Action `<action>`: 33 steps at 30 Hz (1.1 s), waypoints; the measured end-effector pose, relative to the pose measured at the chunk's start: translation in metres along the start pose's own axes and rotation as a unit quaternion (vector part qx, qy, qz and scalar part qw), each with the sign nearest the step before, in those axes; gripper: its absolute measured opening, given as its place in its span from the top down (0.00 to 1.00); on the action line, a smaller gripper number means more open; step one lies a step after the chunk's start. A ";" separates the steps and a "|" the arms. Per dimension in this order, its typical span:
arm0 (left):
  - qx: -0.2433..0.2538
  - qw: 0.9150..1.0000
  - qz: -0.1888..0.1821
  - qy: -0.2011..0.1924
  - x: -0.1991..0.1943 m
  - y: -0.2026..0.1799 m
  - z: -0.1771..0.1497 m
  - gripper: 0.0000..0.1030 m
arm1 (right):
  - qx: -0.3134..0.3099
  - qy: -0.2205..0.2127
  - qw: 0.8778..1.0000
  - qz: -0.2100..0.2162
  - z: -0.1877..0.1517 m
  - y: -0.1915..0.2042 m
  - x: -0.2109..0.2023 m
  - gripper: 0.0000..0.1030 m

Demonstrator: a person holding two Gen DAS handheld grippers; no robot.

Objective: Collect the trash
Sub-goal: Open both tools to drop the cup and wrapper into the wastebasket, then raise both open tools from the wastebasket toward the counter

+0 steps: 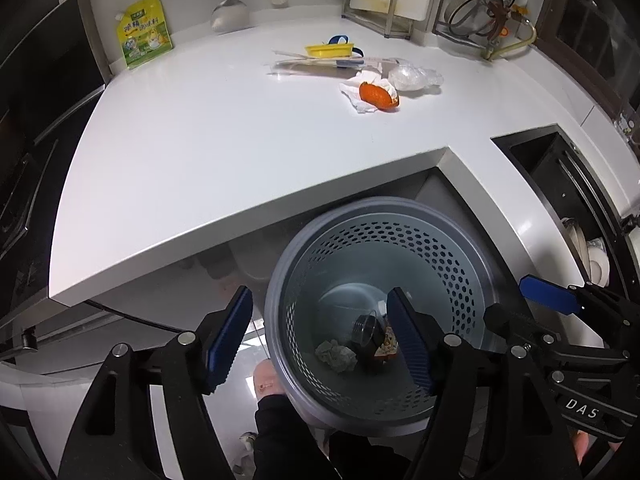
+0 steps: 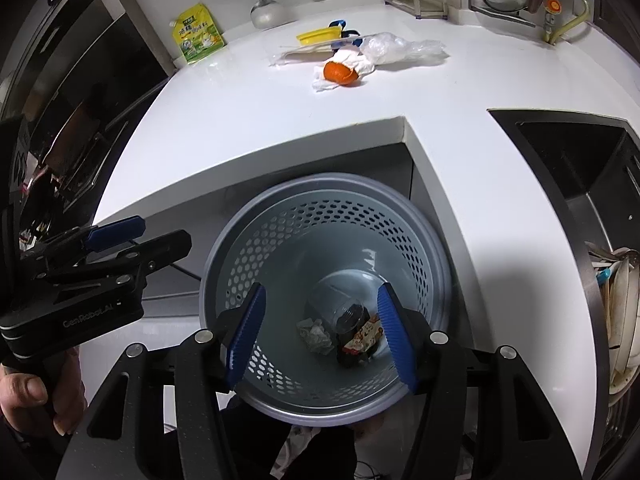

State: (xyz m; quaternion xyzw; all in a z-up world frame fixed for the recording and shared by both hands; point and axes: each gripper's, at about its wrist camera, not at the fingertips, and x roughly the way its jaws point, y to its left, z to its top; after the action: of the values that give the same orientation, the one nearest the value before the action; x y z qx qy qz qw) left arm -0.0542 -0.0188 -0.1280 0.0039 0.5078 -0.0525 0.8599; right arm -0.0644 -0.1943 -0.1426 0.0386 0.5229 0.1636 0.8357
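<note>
Left hand-held gripper: jaws stood wide, nothing between the blue pads; it hung over the near-left rim of the bin, pointing steeply down.
Right hand-held gripper: jaws stood fairly wide and empty, held straight above the bin's mouth (its blue-tipped fingers also showed at the right edge of the left wrist view).
Hand: a hand gripped the left tool's handle, seen at the lower left of the right wrist view.
Bin: a round grey-blue basket with a perforated wall, standing on the floor in the notch of the table.
Trash in the bin: a crumpled paper ball, a clear plastic cup lying on its side, and a printed snack wrapper just beside it, all on the bottom.
Table: white, L-shaped around the bin.
Trash still on the table: an orange peel resting on a crumpled white tissue, a clear plastic bag touching them, and wrapped chopsticks just behind.
Farther back: a yellow container, a yellow-green pouch propped at the wall, a ladle hanging there.
Right side: a dark sink.
</note>
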 end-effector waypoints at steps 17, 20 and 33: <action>-0.001 0.998 0.003 -0.057 -0.018 0.019 0.054 0.18 | 0.026 -0.055 0.998 -0.029 0.045 -0.010 -0.024 0.42; 0.001 0.998 0.003 -0.066 -0.019 0.023 0.067 0.16 | 0.033 -0.065 0.997 -0.032 0.056 -0.011 -0.026 0.42; -0.007 0.996 0.000 -0.089 0.003 0.053 0.125 0.15 | 0.043 -0.094 0.993 -0.051 0.115 -0.001 -0.011 0.42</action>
State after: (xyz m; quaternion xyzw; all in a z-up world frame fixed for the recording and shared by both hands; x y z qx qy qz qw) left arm 0.0612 0.0265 -0.0725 -0.0072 0.4300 -0.0491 0.9015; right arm 0.0334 -0.1866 -0.0811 0.0629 0.4494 0.0943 0.8861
